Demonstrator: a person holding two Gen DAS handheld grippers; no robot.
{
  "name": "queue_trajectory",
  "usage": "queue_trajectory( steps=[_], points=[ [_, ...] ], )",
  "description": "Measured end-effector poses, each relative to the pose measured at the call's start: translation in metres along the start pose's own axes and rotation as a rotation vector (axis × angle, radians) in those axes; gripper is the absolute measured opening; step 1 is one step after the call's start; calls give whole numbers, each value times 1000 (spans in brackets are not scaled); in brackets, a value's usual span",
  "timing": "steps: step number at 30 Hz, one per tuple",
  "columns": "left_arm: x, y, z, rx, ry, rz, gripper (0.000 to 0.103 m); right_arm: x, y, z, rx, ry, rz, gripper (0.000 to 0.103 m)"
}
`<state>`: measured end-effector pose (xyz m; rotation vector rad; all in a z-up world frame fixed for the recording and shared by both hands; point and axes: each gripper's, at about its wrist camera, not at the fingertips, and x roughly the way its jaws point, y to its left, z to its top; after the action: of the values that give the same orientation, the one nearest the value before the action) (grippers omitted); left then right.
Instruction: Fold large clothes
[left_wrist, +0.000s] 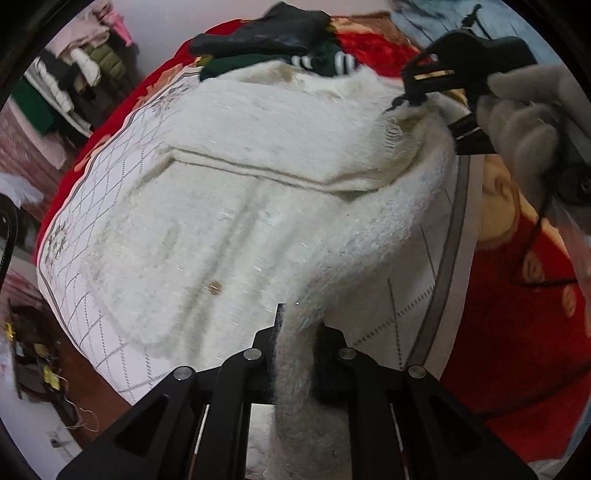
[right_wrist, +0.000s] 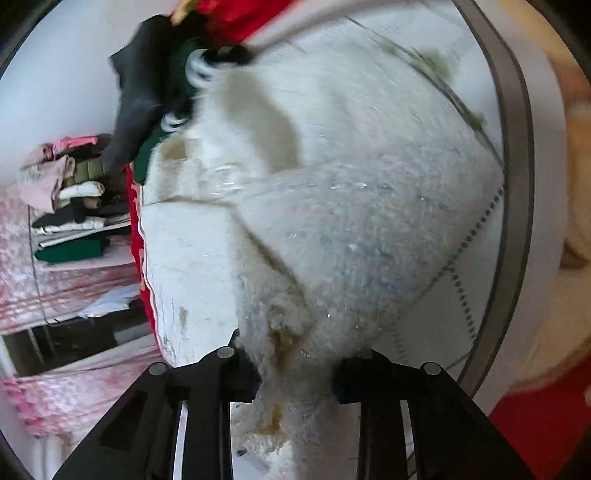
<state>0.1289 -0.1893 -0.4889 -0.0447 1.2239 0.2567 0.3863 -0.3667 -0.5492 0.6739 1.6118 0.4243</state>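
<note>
A large fluffy white garment (left_wrist: 258, 177) lies spread on a white quilted cover (left_wrist: 85, 236) over a red blanket. My left gripper (left_wrist: 295, 332) is shut on a lifted edge strip of the white garment, near the bottom of the left wrist view. My right gripper (left_wrist: 410, 99) shows at the upper right of that view, held by a gloved hand (left_wrist: 524, 122), shut on the garment's far edge. In the right wrist view the right gripper (right_wrist: 295, 373) is shut on a thick bunch of the white garment (right_wrist: 351, 229), which hangs in front of the lens.
Dark and green-striped clothes (left_wrist: 273, 40) lie at the far end of the bed. A stack of folded clothes (left_wrist: 70, 85) stands on the left; it also shows in the right wrist view (right_wrist: 74, 199). The red blanket (left_wrist: 524, 332) lies to the right.
</note>
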Motion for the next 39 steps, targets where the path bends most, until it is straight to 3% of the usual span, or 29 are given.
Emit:
queue_trajectory(
  steps=[4, 9, 13, 16, 20, 21, 24, 26, 30, 32, 36, 39],
  points=[
    [-16, 51, 23, -47, -17, -54, 7, -10, 74, -11, -42, -47, -86, 28],
    [-17, 139, 52, -143, -9, -98, 7, 10, 163, -14, -104, -66, -170, 28],
    [7, 209, 68, -213, 10, -98, 8, 60, 242, -7, -142, -45, -228, 28],
    [37, 260, 75, -296, 67, -136, 12, 124, 300, -5, -212, -16, -338, 28],
    [95, 322, 76, -388, 123, -154, 16, 207, 338, -2, -252, 12, -491, 32],
    [110, 337, 74, -415, 143, -166, 20, 220, 339, -1, -241, 12, -512, 34],
    [141, 377, 70, -487, 186, -182, 41, 253, 353, 1, -240, 28, -553, 58],
    [145, 411, 65, -594, 194, -200, 43, 252, 357, 1, -236, 33, -490, 78],
    [127, 448, 49, -679, 167, -181, 44, 217, 350, -5, -272, 55, -297, 79],
    [115, 451, 40, -694, 167, -174, 44, 177, 335, -12, -277, 20, -220, 79],
    [106, 430, 34, -685, 178, -210, 44, 109, 279, -18, -213, -104, -211, 87],
    [123, 408, 40, -629, 199, -190, 44, 78, 208, -7, -105, -174, -263, 87]
  ],
)
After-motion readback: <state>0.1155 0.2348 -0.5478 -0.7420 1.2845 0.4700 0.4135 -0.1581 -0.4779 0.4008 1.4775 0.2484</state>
